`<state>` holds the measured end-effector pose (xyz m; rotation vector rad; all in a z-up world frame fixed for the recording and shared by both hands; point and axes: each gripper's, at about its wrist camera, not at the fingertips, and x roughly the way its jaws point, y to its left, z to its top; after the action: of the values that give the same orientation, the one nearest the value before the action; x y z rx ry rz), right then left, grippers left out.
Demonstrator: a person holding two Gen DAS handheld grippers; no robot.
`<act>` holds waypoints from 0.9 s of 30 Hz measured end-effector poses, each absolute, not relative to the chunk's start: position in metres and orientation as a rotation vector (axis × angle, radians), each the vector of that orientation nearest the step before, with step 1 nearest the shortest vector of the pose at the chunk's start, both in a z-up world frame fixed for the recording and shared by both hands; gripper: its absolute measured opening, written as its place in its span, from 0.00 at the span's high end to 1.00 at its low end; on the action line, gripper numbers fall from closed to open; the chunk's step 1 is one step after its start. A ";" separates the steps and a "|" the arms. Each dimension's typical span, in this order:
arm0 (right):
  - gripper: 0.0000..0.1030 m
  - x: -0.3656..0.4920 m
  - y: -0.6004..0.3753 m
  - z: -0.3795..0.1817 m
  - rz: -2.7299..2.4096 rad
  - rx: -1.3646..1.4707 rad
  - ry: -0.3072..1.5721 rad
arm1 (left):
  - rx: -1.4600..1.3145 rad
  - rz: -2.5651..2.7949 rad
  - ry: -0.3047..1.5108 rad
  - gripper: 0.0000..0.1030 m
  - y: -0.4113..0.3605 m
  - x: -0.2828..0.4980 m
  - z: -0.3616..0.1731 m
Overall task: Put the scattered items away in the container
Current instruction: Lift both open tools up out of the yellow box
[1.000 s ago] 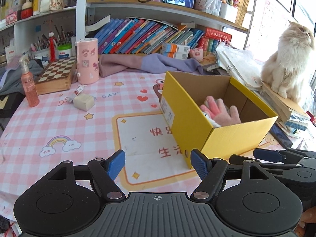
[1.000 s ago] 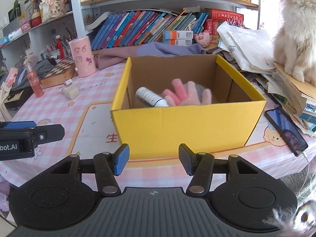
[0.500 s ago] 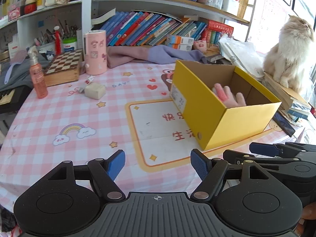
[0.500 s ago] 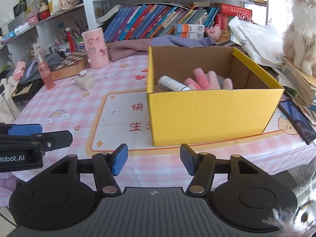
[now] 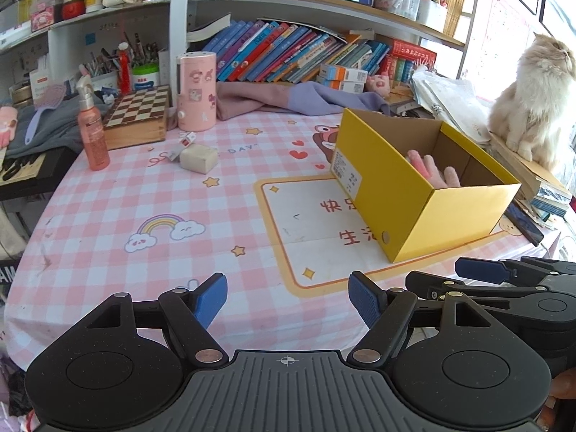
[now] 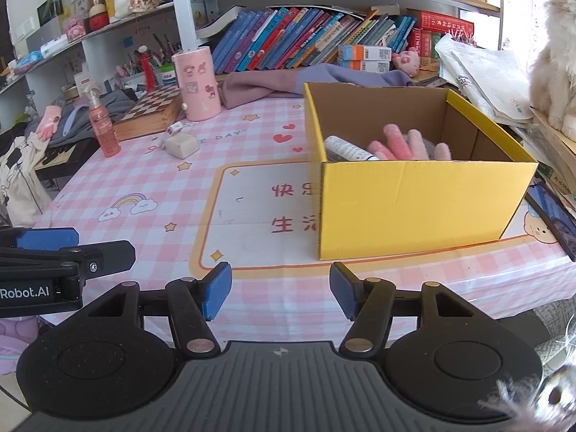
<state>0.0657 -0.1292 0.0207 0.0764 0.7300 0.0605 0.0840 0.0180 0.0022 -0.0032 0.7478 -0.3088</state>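
You're holding both grippers over the near edge of the table (image 5: pixel 108 237) right now, and neither one is carrying anything. Your left gripper (image 5: pixel 288 300) is sitting wide apart with only pink checked cloth showing between the blue pads. Your right gripper (image 6: pixel 280 289) is a bit narrower and its jaws are opening as we speak, nothing between them either, just the table edge in front of the yellow box (image 6: pixel 424 208).

The box is sitting on the right part of the table, open top, and it's already holding a pink glove (image 6: pixel 406 144) and a white tube (image 6: pixel 347 149) lying against its left inner wall.

Stuff that's lying outside the box: a beige block (image 5: pixel 198 158) out on the cloth toward the far left, with a small white tag-like thing (image 5: pixel 183 144) just beside it, and a pink spray bottle (image 5: pixel 93 133) standing further left near the chessboard box (image 5: pixel 138 117). A tall pink canister (image 5: pixel 197 91) is standing right of the chessboard.

Fluffy cat (image 5: pixel 532 104) is sitting on the paper stack to the right, looking away.
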 end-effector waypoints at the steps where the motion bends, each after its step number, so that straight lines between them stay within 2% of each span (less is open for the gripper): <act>1: 0.42 0.065 -0.127 0.021 0.065 0.074 0.730 | -0.005 -0.305 0.747 0.26 0.020 0.083 0.002; 27: 0.39 0.094 -0.061 0.024 0.250 -0.056 0.740 | -0.125 -0.129 0.724 0.22 0.082 0.081 0.002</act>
<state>0.0938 -0.0607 0.0243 -0.0558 0.7396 0.2500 0.0809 0.0815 0.0016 -0.1253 0.7244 -0.1291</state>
